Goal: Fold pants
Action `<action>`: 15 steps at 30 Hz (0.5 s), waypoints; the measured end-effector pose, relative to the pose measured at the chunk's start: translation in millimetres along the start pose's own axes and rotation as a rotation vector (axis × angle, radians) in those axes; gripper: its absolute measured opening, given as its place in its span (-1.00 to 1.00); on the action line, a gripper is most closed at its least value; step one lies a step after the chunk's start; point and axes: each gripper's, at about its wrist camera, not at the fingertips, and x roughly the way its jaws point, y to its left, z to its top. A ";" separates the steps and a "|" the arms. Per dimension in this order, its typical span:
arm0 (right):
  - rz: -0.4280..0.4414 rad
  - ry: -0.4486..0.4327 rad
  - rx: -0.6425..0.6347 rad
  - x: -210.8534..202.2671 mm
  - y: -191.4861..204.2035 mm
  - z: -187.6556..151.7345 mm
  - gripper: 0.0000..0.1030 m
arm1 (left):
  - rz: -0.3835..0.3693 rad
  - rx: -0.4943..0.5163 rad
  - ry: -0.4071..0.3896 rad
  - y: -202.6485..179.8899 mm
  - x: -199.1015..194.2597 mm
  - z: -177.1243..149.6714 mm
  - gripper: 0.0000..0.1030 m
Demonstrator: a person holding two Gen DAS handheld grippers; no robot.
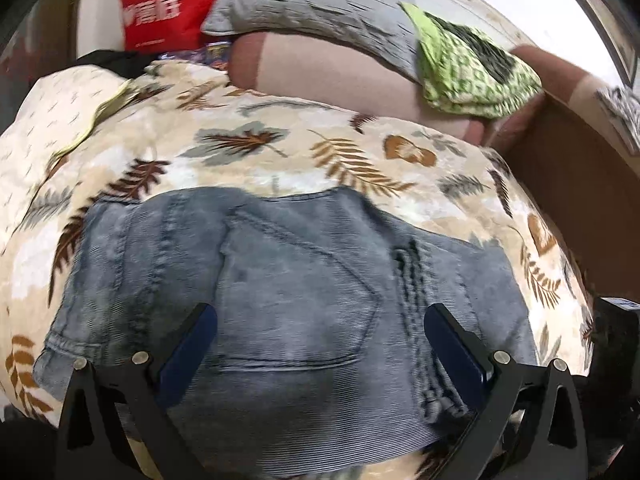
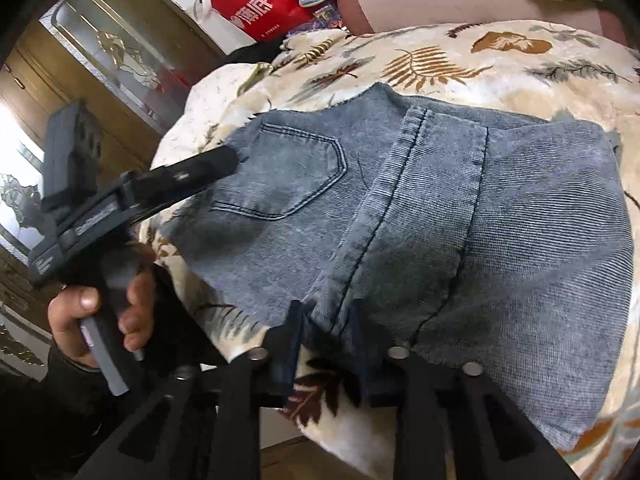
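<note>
**Folded jeans on the leaf blanket, right claw pinching the near edge**

Your pants (image 1: 304, 304) lie folded into a compact grey-blue denim bundle on the leaf-print blanket (image 1: 280, 152) that covers the bed. The back pocket (image 2: 288, 176) faces up, and a thick stitched seam (image 2: 404, 184) runs across the bundle beside it.

Your left claw (image 1: 320, 344) hangs just over the denim with its fingers spread wide apart and nothing between them; the blue pads (image 1: 188, 352) sit on either side of the pocket area. In the right wrist view you see the same claw from the side, its black tip (image 2: 216, 160) at the pocket-side edge of the bundle, and your left hand (image 2: 100, 312) wrapped around the grey handle.

Your right claw (image 2: 324, 340) is clenched on the near edge of the pants, right where the seam reaches the hem; a fold of denim is bunched between its two fingers.

Beyond the blanket's far edge, a grey quilted pillow (image 1: 316, 4) rests on a pinkish cushion (image 1: 340, 76), with a green patterned cloth (image 1: 472, 68) lying on them towards the right. A red bag (image 1: 168, 4) with white lettering stands at the far left corner, and a wooden cabinet with decorated glass doors (image 2: 108, 56) shows off the left side of the bed.
</note>
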 end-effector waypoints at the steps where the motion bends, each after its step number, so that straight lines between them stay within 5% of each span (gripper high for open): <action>1: 0.015 -0.006 0.003 -7.0 2.0 -2.2 -0.01 | -0.001 0.024 0.007 -9.4 2.1 1.5 0.99; 3: 0.032 -0.060 0.031 -28.5 0.5 -7.2 0.25 | 0.012 0.058 0.015 -24.3 5.8 1.5 0.99; 9: -0.098 -0.201 0.167 -73.9 -38.7 -12.0 0.24 | 0.031 0.100 0.070 -53.1 19.7 -4.4 0.99; 11: -0.137 -0.179 0.218 -70.9 -54.9 -14.8 0.24 | 0.044 0.116 0.079 -59.6 21.8 -6.9 0.99; 13: -0.147 -0.063 0.264 -46.5 -72.4 -21.4 0.26 | 0.053 0.131 0.095 -65.6 24.8 -8.6 0.99; 15: -0.153 -0.086 0.235 -46.8 -68.9 -20.5 0.27 | 0.058 0.144 0.101 -70.3 25.9 -9.9 0.99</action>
